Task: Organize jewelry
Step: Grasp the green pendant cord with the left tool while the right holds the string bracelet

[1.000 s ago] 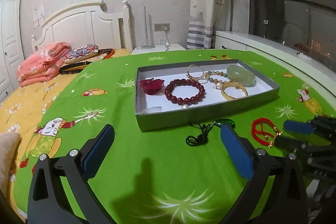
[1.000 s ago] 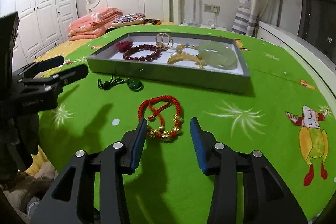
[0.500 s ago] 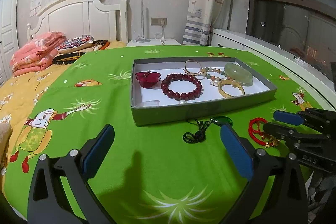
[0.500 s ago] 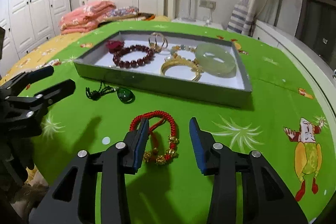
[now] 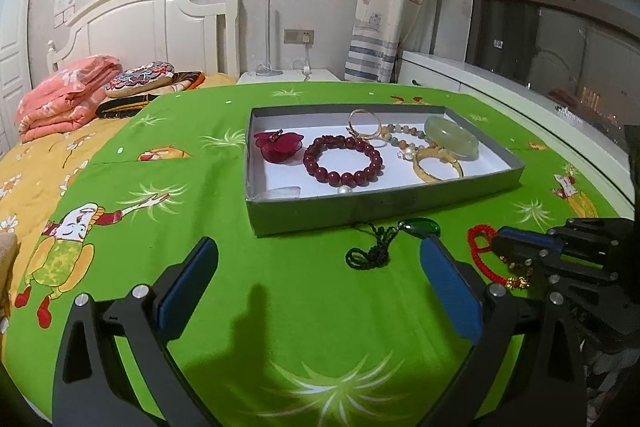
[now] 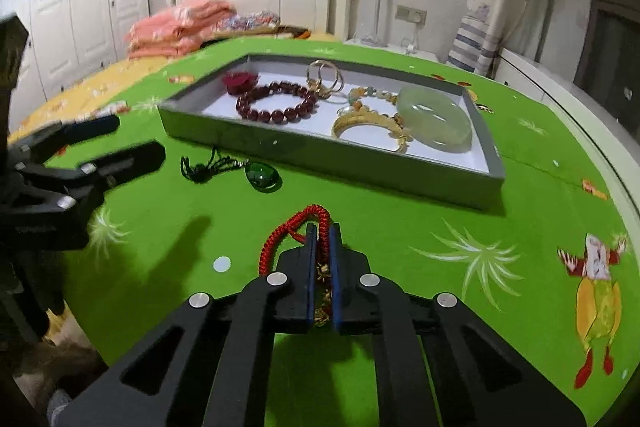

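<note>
The bench (image 5: 304,307) carries a green printed cloth. A grey tray (image 6: 320,151) on it holds a dark red bead bracelet (image 6: 276,103), a pale green bangle (image 6: 434,117), a gold bangle (image 6: 368,125) and gold rings (image 6: 326,73). The left gripper (image 5: 320,291) hovers with jaws spread wide. The green pendant (image 6: 262,177) on its dark cord lies just in front of the tray. The right gripper (image 6: 322,239) has jaws pressed together, pinching the red cord bracelet (image 6: 288,227) just above or on the cloth.
</note>
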The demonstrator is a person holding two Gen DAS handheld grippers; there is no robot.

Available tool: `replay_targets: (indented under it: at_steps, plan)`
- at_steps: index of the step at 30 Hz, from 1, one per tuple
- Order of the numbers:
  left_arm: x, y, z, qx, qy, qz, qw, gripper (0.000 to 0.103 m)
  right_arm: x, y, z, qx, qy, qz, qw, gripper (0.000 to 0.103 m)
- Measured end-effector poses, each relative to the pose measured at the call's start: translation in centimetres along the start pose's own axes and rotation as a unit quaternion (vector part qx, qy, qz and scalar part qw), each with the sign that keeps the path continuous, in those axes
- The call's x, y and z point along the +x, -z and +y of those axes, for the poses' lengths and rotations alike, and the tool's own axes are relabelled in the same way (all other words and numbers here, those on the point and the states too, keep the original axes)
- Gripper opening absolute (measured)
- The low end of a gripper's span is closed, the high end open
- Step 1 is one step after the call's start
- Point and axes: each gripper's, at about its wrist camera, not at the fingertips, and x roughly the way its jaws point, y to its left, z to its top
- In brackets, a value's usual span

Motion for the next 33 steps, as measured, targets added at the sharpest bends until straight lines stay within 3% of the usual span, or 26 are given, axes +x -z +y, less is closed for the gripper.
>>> replay_targets:
  at_steps: [3, 9, 15, 20, 22, 27, 33]
  plan:
    - [0.3, -0.2, -1.0, 0.027, -0.001, 0.016, 0.9995, 0.098, -0.7, 0.2, -0.5, 0.011, 0.000, -0.012, 1.000, 0.006]
    - [1.9, -0.5, -2.2, 0.035, 0.020, 0.056, 0.9976, 0.072, -1.4, -0.1, -0.2, 0.004, 0.000, -0.024, 1.000, 0.006]
    - [3.7, -1.4, -3.2, 0.052, 0.010, 0.091, 0.9944, 0.060, -1.8, 0.0, 0.4, -0.007, -0.004, -0.032, 0.999, 0.006]
    - [4.7, -1.0, -3.5, 0.064, 0.018, 0.110, 0.9916, 0.036, -2.1, 0.0, 0.4, -0.010, -0.001, -0.036, 0.999, 0.006]
    - [4.6, -0.8, -3.7, 0.074, 0.020, 0.105, 0.9915, 0.014, -2.1, 0.0, 0.4, -0.009, 0.000, -0.039, 0.999, 0.006]
    - [3.7, -0.2, -4.5, 0.102, 0.013, 0.080, 0.9915, 0.013, -2.5, 0.2, 0.8, -0.014, 0.004, -0.048, 0.999, 0.006]
    - [2.6, 0.5, -3.7, 0.074, 0.028, 0.062, 0.9949, 0.013, -3.1, 0.8, 0.9, -0.012, 0.003, -0.068, 0.998, 0.006]
